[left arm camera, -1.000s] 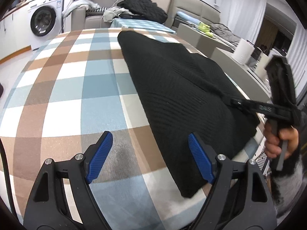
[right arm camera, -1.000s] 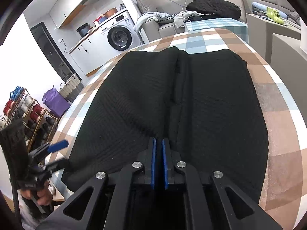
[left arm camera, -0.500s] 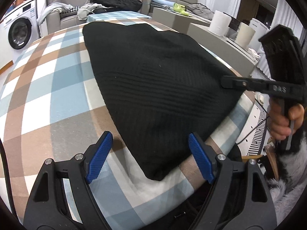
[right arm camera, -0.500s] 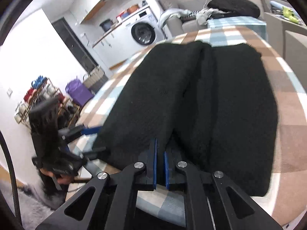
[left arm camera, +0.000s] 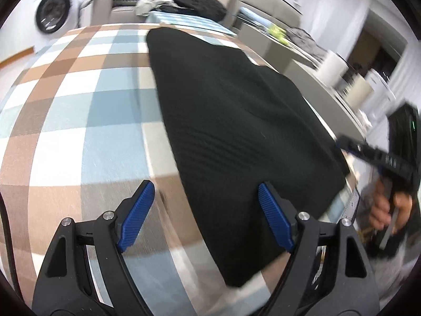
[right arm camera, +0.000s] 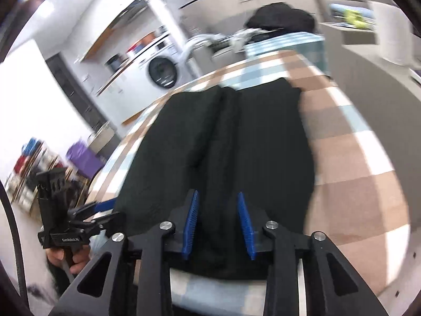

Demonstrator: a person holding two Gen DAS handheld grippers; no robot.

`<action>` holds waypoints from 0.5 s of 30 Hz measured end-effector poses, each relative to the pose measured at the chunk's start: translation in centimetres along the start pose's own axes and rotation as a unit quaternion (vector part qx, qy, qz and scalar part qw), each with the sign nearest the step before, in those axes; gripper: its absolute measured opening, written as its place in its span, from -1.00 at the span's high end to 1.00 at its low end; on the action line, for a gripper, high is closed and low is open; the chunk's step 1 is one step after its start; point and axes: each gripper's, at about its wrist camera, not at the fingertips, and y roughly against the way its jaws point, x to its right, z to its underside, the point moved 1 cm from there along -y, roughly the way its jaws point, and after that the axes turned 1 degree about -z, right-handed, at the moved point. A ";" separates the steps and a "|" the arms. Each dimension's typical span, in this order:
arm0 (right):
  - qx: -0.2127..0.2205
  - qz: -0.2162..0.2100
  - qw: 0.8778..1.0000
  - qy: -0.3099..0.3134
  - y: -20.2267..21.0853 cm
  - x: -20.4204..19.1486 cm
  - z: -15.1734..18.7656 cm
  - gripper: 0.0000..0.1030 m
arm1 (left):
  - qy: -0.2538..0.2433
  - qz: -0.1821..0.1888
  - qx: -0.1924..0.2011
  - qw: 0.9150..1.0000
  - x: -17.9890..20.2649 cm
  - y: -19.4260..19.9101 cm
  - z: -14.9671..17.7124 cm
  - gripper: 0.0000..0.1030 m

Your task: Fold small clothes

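Observation:
A black knit garment (left arm camera: 236, 121) lies flat on the checked tablecloth (left arm camera: 79, 137), folded lengthwise with a raised ridge down its middle (right arm camera: 223, 131). My left gripper (left arm camera: 205, 202) is open over the garment's near left corner, and its right finger (left arm camera: 275, 218) is above the cloth. From the right wrist view that gripper (right arm camera: 110, 209) hangs off the garment's left edge in a hand. My right gripper (right arm camera: 217, 194) sits at the near hem. Its jaws are opening, and the middle ridge lies loosely between the blue pads (right arm camera: 190, 223). Side-on it shows at the garment's right edge (left arm camera: 350, 144).
A washing machine (left arm camera: 52, 13) stands beyond the table's far left. A sofa with a pile of dark clothes (left arm camera: 192, 0) is behind the table. White paper rolls (left arm camera: 332, 65) stand on a grey counter to the right. Shelves (right arm camera: 29, 163) and a purple bag (right arm camera: 81, 158) are to the left.
My right gripper's jaws, shut on the garment's middle ridge before, have parted. That gripper drew back toward the near hem. My left gripper swung across the near corner and stayed open.

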 end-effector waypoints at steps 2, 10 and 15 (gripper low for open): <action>0.011 0.033 0.999 -0.004 0.5 0.5 0.1 0.22 | 0.012 -0.005 0.002 1.000 -0.4 -0.6 -0.9 -0.54; 0.007 0.060 0.998 -0.031 -0.4 2.6 0.0 0.12 | 0.033 0.012 0.007 0.999 -0.2 -3.0 -3.3 -0.45; 0.005 0.069 0.997 -0.024 -1.7 1.7 0.0 0.13 | 0.028 0.000 0.016 0.999 0.4 -3.7 -3.6 0.25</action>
